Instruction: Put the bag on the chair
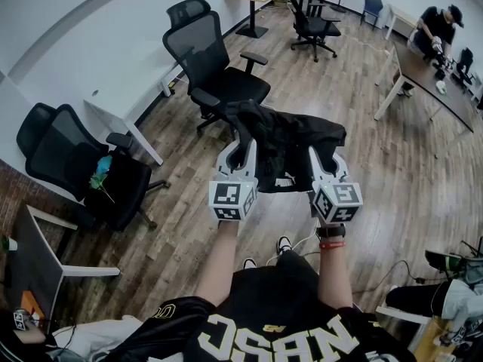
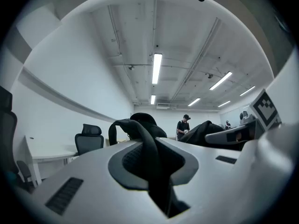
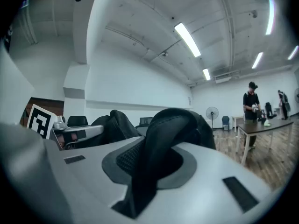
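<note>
A black bag hangs in the air between both grippers, above the wooden floor. My left gripper is shut on one black strap of the bag, which runs up between its jaws. My right gripper is shut on the other strap. A black mesh office chair stands just beyond the bag, its seat partly hidden by the bag's top edge. In each gripper view the bag's body bulges between the two grippers.
A second black chair with a green-blue object on it stands at the left by a white desk. Another chair and tables stand at the back. A person works at a long table on the right.
</note>
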Demonstrator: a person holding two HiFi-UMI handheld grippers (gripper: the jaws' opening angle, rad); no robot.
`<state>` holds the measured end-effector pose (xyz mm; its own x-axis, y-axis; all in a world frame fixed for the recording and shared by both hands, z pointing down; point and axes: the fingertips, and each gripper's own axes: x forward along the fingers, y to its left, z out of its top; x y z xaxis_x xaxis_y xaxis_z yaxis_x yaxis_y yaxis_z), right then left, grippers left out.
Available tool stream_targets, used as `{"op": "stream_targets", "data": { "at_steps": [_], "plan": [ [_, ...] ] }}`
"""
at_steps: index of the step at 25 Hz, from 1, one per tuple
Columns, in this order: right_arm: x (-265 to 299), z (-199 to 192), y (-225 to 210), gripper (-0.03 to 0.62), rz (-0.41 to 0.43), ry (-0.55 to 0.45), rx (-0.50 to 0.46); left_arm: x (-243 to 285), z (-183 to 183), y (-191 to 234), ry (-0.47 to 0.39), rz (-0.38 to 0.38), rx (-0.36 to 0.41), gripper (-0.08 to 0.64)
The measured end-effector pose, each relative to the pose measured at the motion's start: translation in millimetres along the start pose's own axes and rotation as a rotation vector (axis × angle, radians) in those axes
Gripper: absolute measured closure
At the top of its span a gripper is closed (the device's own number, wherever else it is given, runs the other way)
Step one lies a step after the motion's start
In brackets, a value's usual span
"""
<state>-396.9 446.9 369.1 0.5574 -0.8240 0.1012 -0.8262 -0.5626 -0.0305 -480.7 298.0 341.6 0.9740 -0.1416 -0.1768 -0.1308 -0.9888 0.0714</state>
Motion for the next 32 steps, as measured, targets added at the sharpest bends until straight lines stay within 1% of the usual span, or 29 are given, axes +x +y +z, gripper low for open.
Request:
{"op": "stream_targets", "data": {
  "at_steps": [5, 9, 15, 20, 22, 26, 32],
  "plan": [
    [13.3, -9.7, -22.4, 0.514, 0.004, 0.002, 0.04, 18.2, -12.3, -8.5, 0.014, -0.009, -0.003, 0.502],
    [33.4, -14.6, -51.9, 0.514, 0.01, 0.008, 0.066, 56.0, -24.9, -13.5, 0.039, -0.005, -0.008, 0.502],
    [61.6, -21.8, -140.2, 0.514, 0.016, 0.019, 0.163, 134.0, -48.6, -43.5, 0.055, -0.015, -0.033, 0.502],
    [79.2, -17.0, -207.3, 0.516, 0.031, 0.005, 0.198, 192.9, -59.5, -71.0, 0.044, -0.017, -0.044, 0.502],
    [82.0, -22.1, -227.3, 0.522, 0.026, 0.027, 0.217, 208.3, -65.5, -83.2, 0.051, -0.017, -0.042, 0.502],
    [94.0, -39.6, -261.4, 0.522, -0.004, 0.118, 0.248, 237.4, -86.6, -102.1, 0.094, -0.029, -0.035, 0.502],
    [125.1, -57.7, -293.4, 0.52, -0.021, 0.155, 0.281, 280.1, -119.6, -94.4, 0.137, -0.025, -0.07, 0.502]
  ]
}}
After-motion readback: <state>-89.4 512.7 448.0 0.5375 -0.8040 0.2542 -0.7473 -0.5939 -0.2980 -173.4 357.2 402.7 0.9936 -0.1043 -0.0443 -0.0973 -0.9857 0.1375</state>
